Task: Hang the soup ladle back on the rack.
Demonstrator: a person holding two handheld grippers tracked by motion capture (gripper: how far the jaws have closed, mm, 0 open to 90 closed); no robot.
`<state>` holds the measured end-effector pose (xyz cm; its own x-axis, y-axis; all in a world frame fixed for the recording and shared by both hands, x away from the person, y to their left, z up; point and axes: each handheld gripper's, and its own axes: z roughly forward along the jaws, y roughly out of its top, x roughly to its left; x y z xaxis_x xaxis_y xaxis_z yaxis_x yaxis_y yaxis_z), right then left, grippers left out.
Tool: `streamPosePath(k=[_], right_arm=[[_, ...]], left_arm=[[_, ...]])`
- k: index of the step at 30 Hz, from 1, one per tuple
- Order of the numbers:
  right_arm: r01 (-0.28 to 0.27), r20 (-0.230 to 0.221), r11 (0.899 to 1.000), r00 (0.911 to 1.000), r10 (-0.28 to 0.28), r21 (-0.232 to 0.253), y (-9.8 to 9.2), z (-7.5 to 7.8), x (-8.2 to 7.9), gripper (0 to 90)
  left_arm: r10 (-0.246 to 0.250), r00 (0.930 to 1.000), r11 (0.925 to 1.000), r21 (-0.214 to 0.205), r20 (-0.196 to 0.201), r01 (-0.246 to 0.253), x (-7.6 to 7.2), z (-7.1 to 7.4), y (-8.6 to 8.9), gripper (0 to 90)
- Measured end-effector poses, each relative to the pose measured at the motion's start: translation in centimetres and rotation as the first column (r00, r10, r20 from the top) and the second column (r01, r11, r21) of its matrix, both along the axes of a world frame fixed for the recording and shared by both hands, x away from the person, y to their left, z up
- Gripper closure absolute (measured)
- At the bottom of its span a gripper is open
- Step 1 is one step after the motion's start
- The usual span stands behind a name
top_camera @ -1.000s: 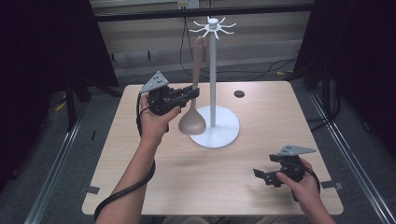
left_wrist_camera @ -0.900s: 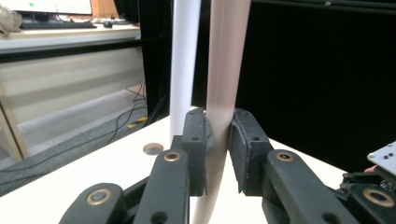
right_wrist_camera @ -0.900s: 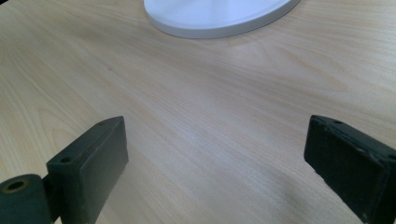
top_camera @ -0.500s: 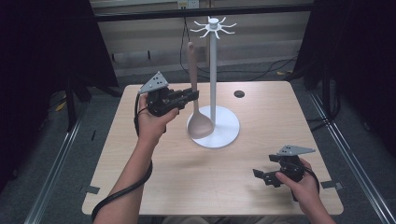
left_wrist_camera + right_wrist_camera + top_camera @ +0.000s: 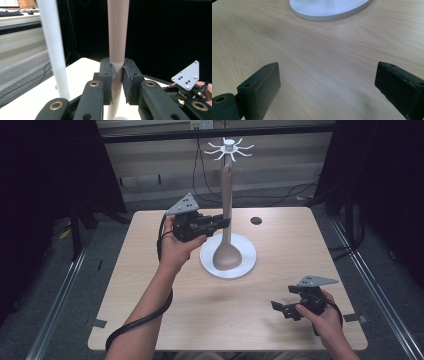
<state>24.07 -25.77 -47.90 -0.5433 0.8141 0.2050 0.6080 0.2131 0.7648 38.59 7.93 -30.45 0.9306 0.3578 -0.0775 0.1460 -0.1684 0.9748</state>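
A long tan spoon [image 5: 226, 195] hangs upright, bowl down, with my left gripper [image 5: 225, 222] shut on the middle of its handle. In the left gripper view the pads [image 5: 130, 75] squeeze the spoon's handle [image 5: 117, 37] from both sides. The spoon stands in front of the pole of a white hook stand [image 5: 229, 147], its bowl just over the round base [image 5: 247, 251]. The handle's tip reaches up close under the hooks. The stand's pole [image 5: 53, 50] rises left of the spoon. My right gripper [image 5: 280, 309] rests open near the table's front right, nothing between its jaws [image 5: 329, 82].
A small black disc [image 5: 256, 220] lies on the wooden table [image 5: 150, 285] behind the stand's base. Dark curtains and cables lie beyond the far edge. The stand's base [image 5: 329, 10] lies ahead of the right gripper. The right gripper [image 5: 190, 85] appears far off in the left gripper view.
My left gripper has carried the spoon to the right and upward, from left of the pole to directly in front of it. The right gripper has stayed in place.
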Motion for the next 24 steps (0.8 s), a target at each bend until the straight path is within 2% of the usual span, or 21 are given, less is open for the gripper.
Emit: streamPosePath(k=[6,10,13,17,24], right_arm=[[0.0,0.0,1.0,1.0,0.0,0.001,-0.1,0.0,0.0,5.9],[0.0,0.0,1.0,1.0,0.0,0.006,-0.1,0.1,0.0,5.9],[0.003,-0.001,1.0,1.0,-0.003,0.004,-0.1,0.1,-0.1,5.9],[0.002,0.0,1.0,1.0,-0.002,0.005,-0.2,0.1,0.0,5.9],[-0.001,0.0,1.0,1.0,0.001,0.006,-0.1,0.0,0.0,5.9]], left_arm=[[-0.011,0.9999,0.9999,0.001,0.002,0.011,0.5,0.5,-1.2,79.1],[-0.011,0.9998,0.9999,-0.011,-0.015,0.011,0.8,0.5,-1.8,79.1],[-0.006,0.9998,0.9999,-0.01,-0.021,0.005,1.1,0.4,-1.8,79.0],[0.0,0.9994,0.9996,-0.029,-0.034,-0.001,1.5,0.2,-1.7,79.0],[0.012,0.9983,0.9995,-0.03,-0.057,-0.013,2.1,0.0,-1.5,79.0]])
